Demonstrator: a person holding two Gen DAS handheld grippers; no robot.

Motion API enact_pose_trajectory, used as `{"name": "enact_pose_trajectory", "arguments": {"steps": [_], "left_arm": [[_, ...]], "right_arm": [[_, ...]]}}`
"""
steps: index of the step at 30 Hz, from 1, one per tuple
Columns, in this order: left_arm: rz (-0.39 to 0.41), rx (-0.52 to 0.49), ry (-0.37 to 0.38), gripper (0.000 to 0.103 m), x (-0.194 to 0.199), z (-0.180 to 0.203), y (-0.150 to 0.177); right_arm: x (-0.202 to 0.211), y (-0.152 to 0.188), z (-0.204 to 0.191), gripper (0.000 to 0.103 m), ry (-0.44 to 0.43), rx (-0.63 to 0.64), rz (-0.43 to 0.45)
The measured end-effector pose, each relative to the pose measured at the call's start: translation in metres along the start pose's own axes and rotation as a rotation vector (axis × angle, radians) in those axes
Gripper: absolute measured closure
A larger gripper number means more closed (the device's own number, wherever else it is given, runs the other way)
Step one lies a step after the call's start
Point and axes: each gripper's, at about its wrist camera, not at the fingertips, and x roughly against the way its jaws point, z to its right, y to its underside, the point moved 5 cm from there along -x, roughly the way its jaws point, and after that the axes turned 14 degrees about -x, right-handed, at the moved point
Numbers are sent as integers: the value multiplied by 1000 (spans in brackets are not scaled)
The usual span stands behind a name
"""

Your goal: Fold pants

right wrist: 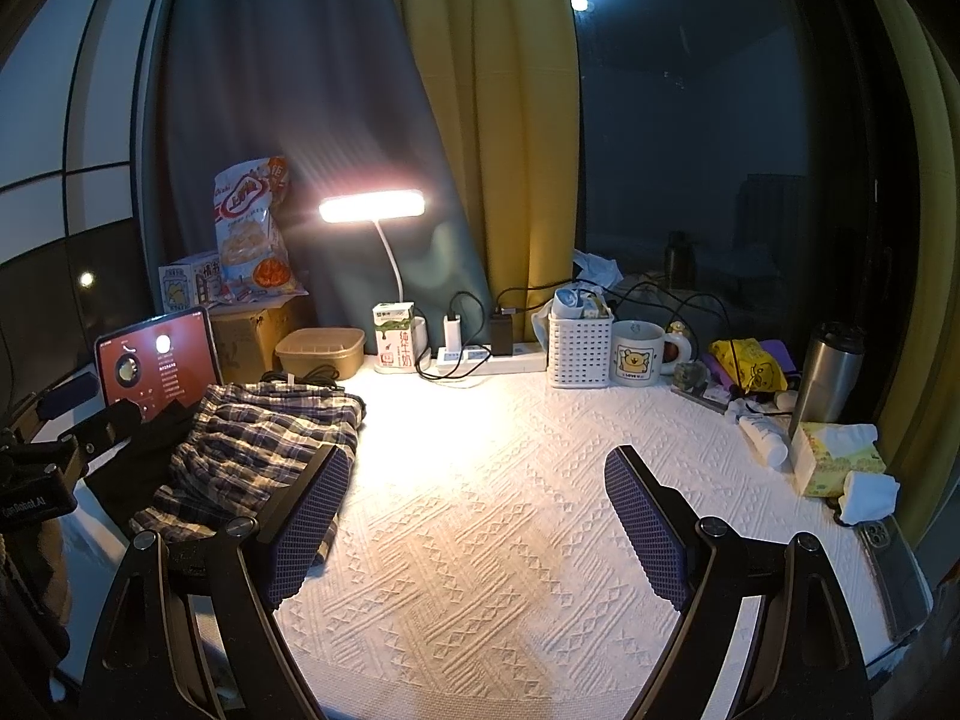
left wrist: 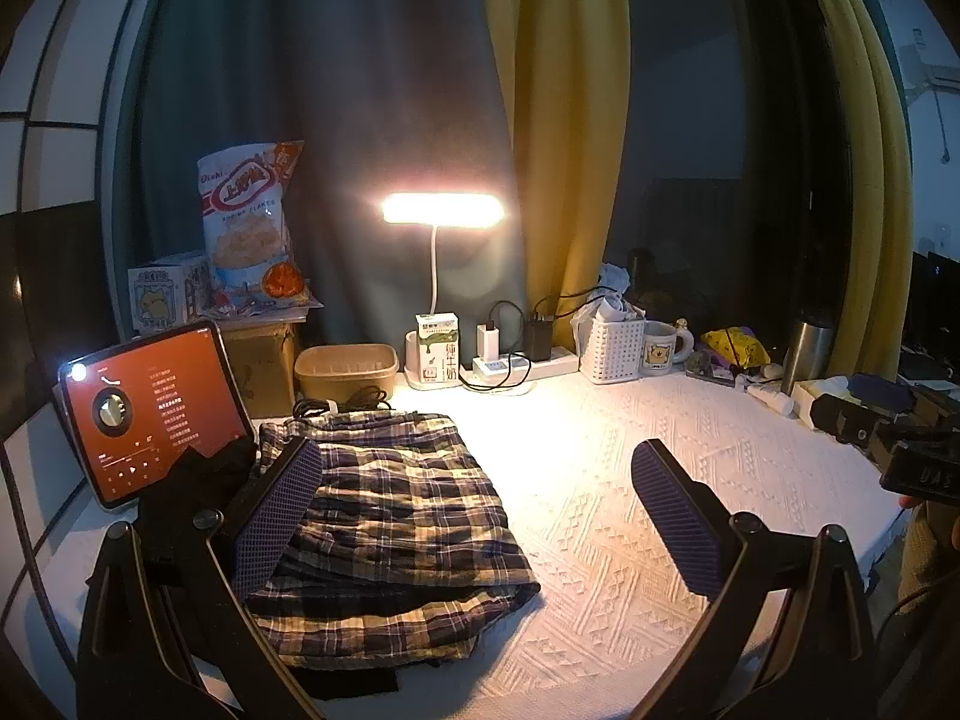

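The plaid pants (left wrist: 396, 516) lie folded in a flat stack on the white textured cloth (left wrist: 600, 510), left of centre. A black garment (left wrist: 198, 492) sits under and beside them. My left gripper (left wrist: 477, 462) stands open above the table; its left finger (left wrist: 282, 510) overlaps the pants in view, and nothing is pinched. In the right wrist view the pants (right wrist: 258, 450) lie at the left. My right gripper (right wrist: 479, 459) is open over bare cloth to their right. Each gripper shows at the edge of the other's view: the right gripper (left wrist: 888, 438), the left gripper (right wrist: 72, 438).
A lit tablet (left wrist: 150, 408) leans at the left beside a cardboard box and snack bag (left wrist: 252, 222). Along the back stand a container (left wrist: 345, 369), desk lamp (left wrist: 441, 210), milk carton (left wrist: 437, 354), power strip (left wrist: 522, 363), basket (right wrist: 579, 348), mug (right wrist: 639, 354). Steel tumbler (right wrist: 831, 372), tissue box (right wrist: 834, 456), phone (right wrist: 894, 576) crowd the right edge.
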Motion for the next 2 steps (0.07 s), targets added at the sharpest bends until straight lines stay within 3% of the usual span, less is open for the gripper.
{"name": "enact_pose_trajectory", "arguments": {"steps": [2], "left_arm": [[6, -5, -2, 1, 1, 0, -1]], "right_arm": [[0, 1, -1, 14, 2, 0, -1]]}}
